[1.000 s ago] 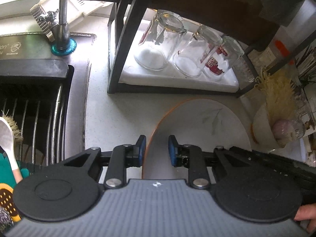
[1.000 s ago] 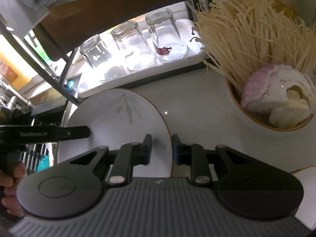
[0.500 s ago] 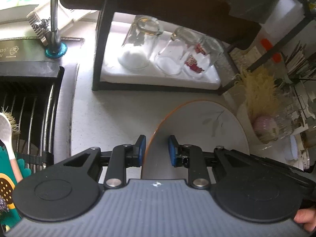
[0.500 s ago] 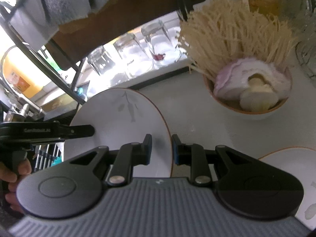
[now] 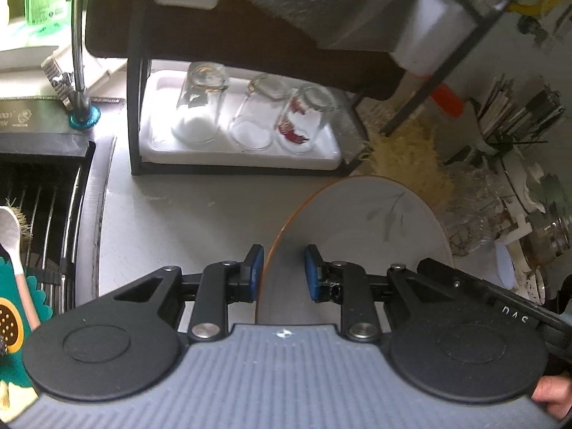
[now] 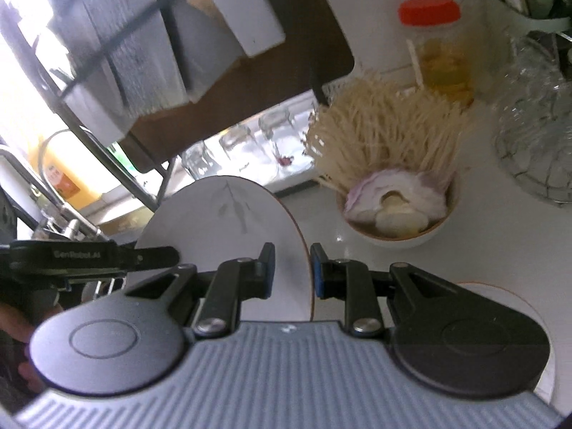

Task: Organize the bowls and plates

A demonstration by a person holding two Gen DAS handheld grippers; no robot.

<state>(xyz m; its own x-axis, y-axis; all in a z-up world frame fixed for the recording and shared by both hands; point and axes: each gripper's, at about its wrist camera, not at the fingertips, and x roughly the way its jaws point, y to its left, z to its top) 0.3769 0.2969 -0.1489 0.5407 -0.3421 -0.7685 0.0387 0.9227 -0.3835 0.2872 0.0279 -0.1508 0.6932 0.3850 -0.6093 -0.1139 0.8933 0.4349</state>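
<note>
Above the counter (image 5: 186,221), white plate (image 5: 361,236) pinched at opposite rims by left gripper (image 5: 282,271) and right gripper (image 6: 291,268), both clamped on it; noodle bowl (image 6: 397,221) nearby.

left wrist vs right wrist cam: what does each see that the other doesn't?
Left wrist only: sink rack, faucet, white spoon. Right wrist only: bowl with onion and noodles inside, orange-lidded jar, second plate. Both: leaf-print plate gripped at opposite rims by left tongs and right tongs, plus upturned glasses.
</note>
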